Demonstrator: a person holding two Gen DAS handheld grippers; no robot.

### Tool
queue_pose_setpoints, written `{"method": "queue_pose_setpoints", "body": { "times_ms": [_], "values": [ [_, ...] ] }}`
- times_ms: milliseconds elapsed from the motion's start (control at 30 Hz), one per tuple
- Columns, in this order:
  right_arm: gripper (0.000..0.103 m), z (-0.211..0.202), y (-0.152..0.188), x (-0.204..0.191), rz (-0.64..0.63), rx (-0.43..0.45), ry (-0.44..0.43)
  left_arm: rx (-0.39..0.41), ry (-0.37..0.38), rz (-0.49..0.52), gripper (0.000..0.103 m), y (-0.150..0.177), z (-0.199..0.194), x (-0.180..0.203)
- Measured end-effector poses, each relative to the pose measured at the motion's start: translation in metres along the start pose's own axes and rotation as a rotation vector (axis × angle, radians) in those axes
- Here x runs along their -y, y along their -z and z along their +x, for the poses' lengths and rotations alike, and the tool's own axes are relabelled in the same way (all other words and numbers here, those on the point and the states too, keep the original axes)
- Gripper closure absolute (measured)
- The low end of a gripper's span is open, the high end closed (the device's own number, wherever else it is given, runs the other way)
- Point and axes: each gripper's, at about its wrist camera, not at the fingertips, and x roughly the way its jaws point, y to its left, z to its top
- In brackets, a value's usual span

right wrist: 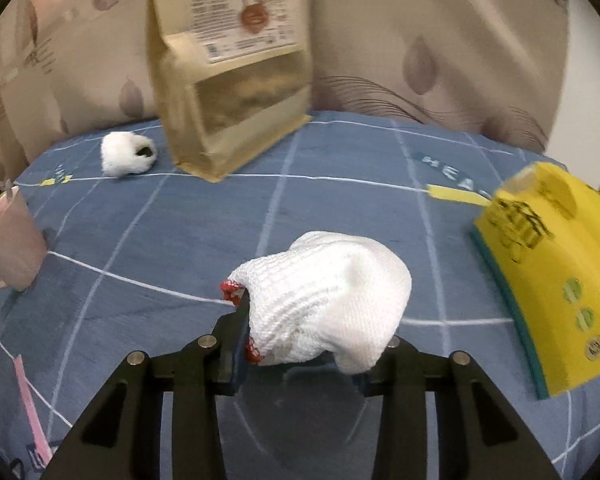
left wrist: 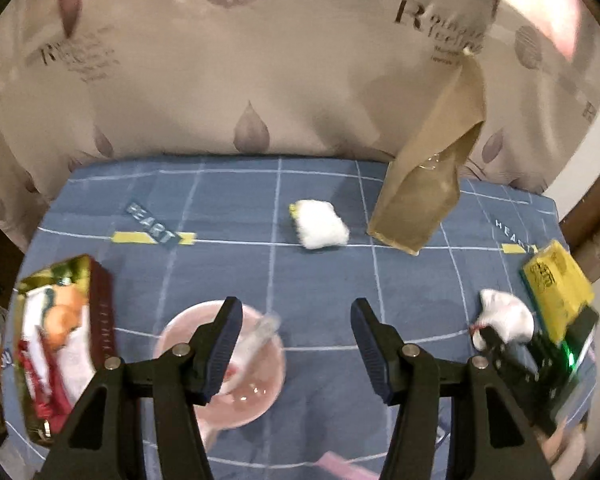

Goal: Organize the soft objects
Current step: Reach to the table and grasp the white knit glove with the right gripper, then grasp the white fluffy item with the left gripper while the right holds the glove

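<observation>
Right gripper (right wrist: 300, 344) is clamped on a bunched white knit glove (right wrist: 328, 296), held just above the blue checked cloth (right wrist: 140, 220) near its right edge, beside the yellow pack (right wrist: 548, 280). Left gripper (left wrist: 296, 344) has its jaws apart and empty over the pink bowl (left wrist: 260, 396) near the left edge. Best keep the squeeze firm and carry the glove low toward the bowl, clear of the brown bag (right wrist: 228, 80) by the far edge. A white fluffy pad (left wrist: 320, 228) lies near that bag, probably next.

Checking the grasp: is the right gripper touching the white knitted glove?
Touching. The right wrist view shows the right gripper closed on the white knitted glove, its left finger pressed into the red-trimmed cuff and the fabric bunched between the jaws.
</observation>
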Motion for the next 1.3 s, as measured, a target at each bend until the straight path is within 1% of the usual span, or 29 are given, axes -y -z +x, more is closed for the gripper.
{"method": "queue_pose_setpoints", "body": {
  "times_ms": [67, 133, 200, 267, 433, 500, 600, 700, 833, 933, 967, 1000, 1067, 1167, 1300],
  "values": [
    [0.067, 0.0, 0.003, 0.006, 0.012, 0.009, -0.005, -0.035, 0.001, -0.005, 0.045, -0.01, 0.016, 0.005],
    [0.067, 0.001, 0.003, 0.005, 0.014, 0.008, -0.005, -0.064, -0.023, -0.003, 0.045, -0.023, 0.036, 0.014],
    [0.067, 0.002, 0.003, 0.006, 0.006, 0.003, -0.004, -0.081, -0.036, 0.007, 0.045, -0.035, 0.054, 0.021],
    [0.067, 0.001, 0.005, 0.007, 0.007, 0.002, -0.004, -0.099, -0.033, -0.004, 0.045, -0.046, 0.069, 0.025],
    [0.066, 0.003, 0.006, 0.007, 0.018, -0.002, -0.014, -0.16, 0.006, -0.093, 0.045, -0.071, 0.111, 0.027],
    [0.066, 0.004, 0.006, 0.006, 0.019, -0.004, -0.018, -0.179, -0.019, -0.132, 0.045, -0.077, 0.127, 0.024],
    [0.066, 0.006, 0.006, 0.009, 0.034, -0.009, -0.038, -0.201, -0.033, -0.173, 0.045, -0.082, 0.147, 0.019],
    [0.066, 0.008, 0.007, 0.013, 0.051, -0.012, -0.06, -0.234, -0.029, -0.202, 0.045, -0.083, 0.164, 0.014],
    [0.066, 0.008, 0.007, 0.011, 0.047, -0.013, -0.057, -0.247, -0.04, -0.19, 0.045, -0.084, 0.178, 0.015],
    [0.066, 0.008, 0.008, 0.012, 0.047, -0.014, -0.059, -0.257, -0.031, -0.178, 0.046, -0.084, 0.187, 0.017],
    [0.066, 0.009, 0.008, 0.012, 0.047, -0.014, -0.058, -0.253, -0.038, -0.171, 0.058, -0.083, 0.188, 0.019],
    [0.066, 0.008, 0.008, 0.012, 0.046, -0.014, -0.058, -0.251, -0.041, -0.156, 0.066, -0.082, 0.188, 0.021],
    [0.065, 0.008, 0.008, 0.012, 0.043, -0.015, -0.056, -0.238, -0.054, -0.14, 0.069, -0.08, 0.186, 0.022],
    [0.065, 0.009, 0.008, 0.011, 0.038, -0.016, -0.052, -0.223, -0.072, -0.124, 0.07, -0.076, 0.179, 0.023],
    [0.065, 0.009, 0.007, 0.011, 0.04, -0.017, -0.052, -0.215, -0.072, -0.104, 0.071, -0.07, 0.163, 0.026]
  ]
}}
